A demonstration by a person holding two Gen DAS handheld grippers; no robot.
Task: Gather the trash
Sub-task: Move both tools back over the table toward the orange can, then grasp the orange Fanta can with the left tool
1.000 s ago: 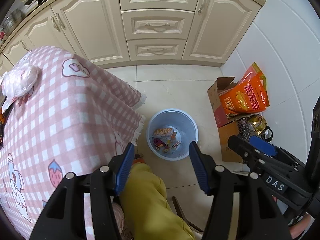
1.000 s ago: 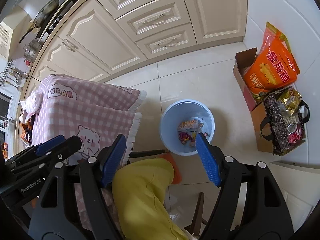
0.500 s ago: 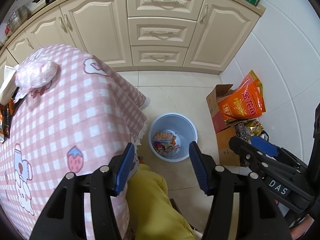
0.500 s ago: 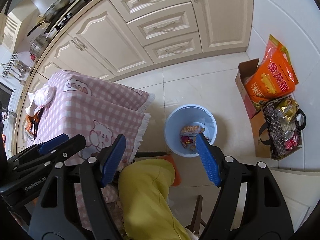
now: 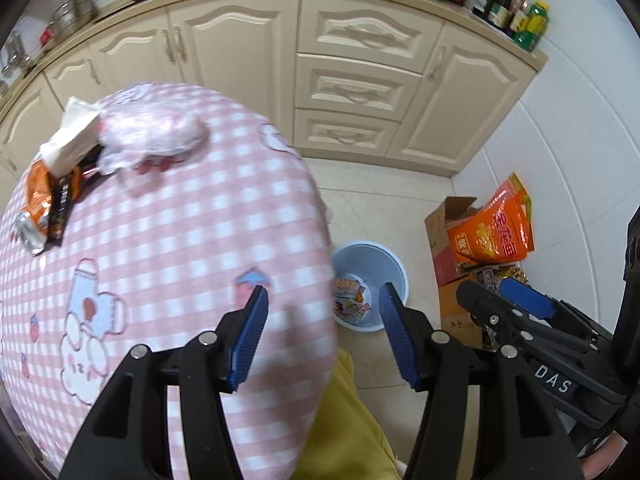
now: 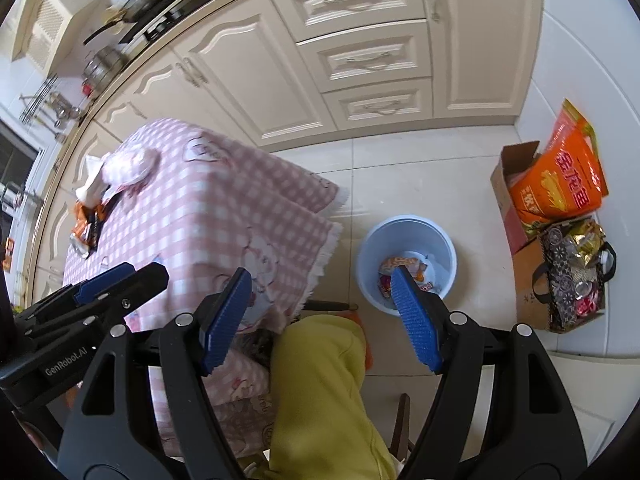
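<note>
Trash (image 5: 60, 196) lies at the far edge of the pink checked table (image 5: 180, 240), well beyond both grippers; left gripper (image 5: 322, 336) and right gripper (image 6: 324, 320) gape empty near the blue bin (image 6: 404, 232).

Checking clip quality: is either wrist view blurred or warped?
Left wrist view: pink checked tablecloth smeared by motion blur, its edge bulging from fisheye; left gripper sharp. Right wrist view: crisper, blue bin readable, cabinets curved.
</note>
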